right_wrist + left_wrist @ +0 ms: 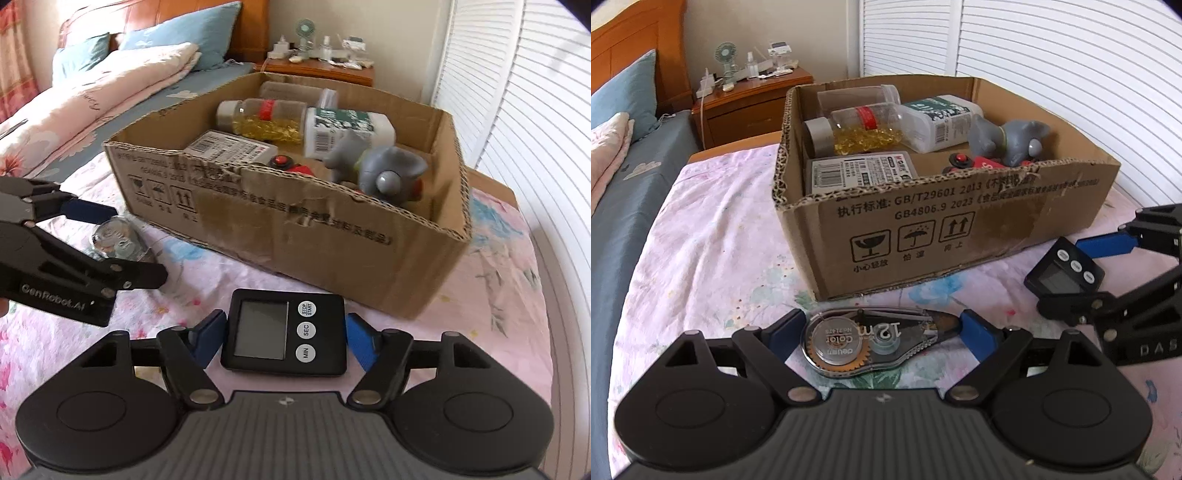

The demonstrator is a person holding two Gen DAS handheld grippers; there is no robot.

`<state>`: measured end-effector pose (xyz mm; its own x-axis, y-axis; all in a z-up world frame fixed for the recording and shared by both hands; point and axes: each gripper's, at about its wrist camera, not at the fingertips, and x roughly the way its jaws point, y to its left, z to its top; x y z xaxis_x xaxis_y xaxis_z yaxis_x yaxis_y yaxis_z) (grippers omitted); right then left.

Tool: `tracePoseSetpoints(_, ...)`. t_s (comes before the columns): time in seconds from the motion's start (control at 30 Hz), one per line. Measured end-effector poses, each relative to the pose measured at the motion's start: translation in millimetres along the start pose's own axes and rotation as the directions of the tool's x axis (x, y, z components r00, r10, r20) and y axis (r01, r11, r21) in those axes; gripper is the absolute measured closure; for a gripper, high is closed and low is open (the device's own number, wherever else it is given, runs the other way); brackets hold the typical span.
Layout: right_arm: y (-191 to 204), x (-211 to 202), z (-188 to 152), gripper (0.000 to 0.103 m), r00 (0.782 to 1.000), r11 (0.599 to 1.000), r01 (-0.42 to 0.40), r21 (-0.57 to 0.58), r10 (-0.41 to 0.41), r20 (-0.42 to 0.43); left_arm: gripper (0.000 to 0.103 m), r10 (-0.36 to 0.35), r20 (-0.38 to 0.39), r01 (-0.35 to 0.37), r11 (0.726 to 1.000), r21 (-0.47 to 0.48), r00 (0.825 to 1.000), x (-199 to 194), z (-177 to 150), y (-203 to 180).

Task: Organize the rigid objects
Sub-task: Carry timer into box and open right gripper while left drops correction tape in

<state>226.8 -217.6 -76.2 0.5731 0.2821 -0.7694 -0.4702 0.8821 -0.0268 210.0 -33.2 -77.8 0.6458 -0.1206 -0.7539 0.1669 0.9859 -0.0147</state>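
So w/ the big cardboard box (pixel 960 229) sitting on the bed & half full, squeeze firm & lift straight up: right gripper (pixel 286 332) pinches the black timer (pixel 284 332), left gripper (pixel 882 332) pinches the tape roller (pixel 871 341), both just in front of it.

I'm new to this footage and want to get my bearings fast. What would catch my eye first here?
The open cardboard box on the flowered bedsheet, already holding bottles, a small packet and a grey toy elephant. In front of it, two things lie on the sheet, each between a gripper's blue pads: a clear correction tape in the left gripper, and a black digital timer in the right gripper.
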Motion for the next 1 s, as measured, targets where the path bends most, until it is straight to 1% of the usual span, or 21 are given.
tracePoseSetpoints(0.13,2.0,-4.6,-2.6,0.029,1.0,1.0,0.0,-0.002,0.0,-0.009,0.014,-0.027,-0.013,0.027,0.999,0.017,1.0,-3.8,-0.1,1.2)
tracePoseSetpoints(0.27,3.8,-13.3,-5.9,0.029,1.0,1.0,-0.005,-0.003,0.005,-0.011,0.014,-0.041,-0.022,0.043,0.997,0.058,0.999,-12.0,1.2,0.9)
tracePoseSetpoints(0.37,4.1,-23.4,-6.5,0.029,1.0,1.0,-0.017,0.001,0.017,-0.011,0.014,-0.05,-0.025,0.052,0.994,0.091,0.998,-21.5,3.6,-0.7)
tracePoseSetpoints(0.57,5.5,-53.1,-1.7,0.029,0.999,0.999,-0.034,-0.008,0.035,0.02,0.014,-0.102,-0.025,0.104,0.985,0.141,0.994,-50.4,14.2,-6.0)
tracePoseSetpoints(0.7,6.0,-76.2,6.0,0.029,0.997,0.999,-0.037,-0.027,0.038,0.065,0.014,-0.126,0.015,0.122,0.978,0.171,0.992,-71.3,28.8,-9.7)
tracePoseSetpoints(0.8,3.7,-88.2,15.8,0.029,0.995,0.999,-0.029,-0.03,0.032,0.098,0.014,-0.135,0.053,0.124,0.976,0.178,0.989,-80.1,44.3,-10.9)
tracePoseSetpoints(0.9,-0.4,-96.5,26.4,0.029,0.992,0.999,-0.022,-0.027,0.026,0.126,0.014,-0.136,0.093,0.117,0.975,0.19,0.986,-81.5,61.2,-12.7)
tracePoseSetpoints(1.0,-6.6,-99.1,37.8,0.029,0.99,1.0,-0.012,-0.019,0.015,0.142,0.014,-0.121,0.122,0.096,0.976,0.194,0.985,-72.9,77.8,-12.8)
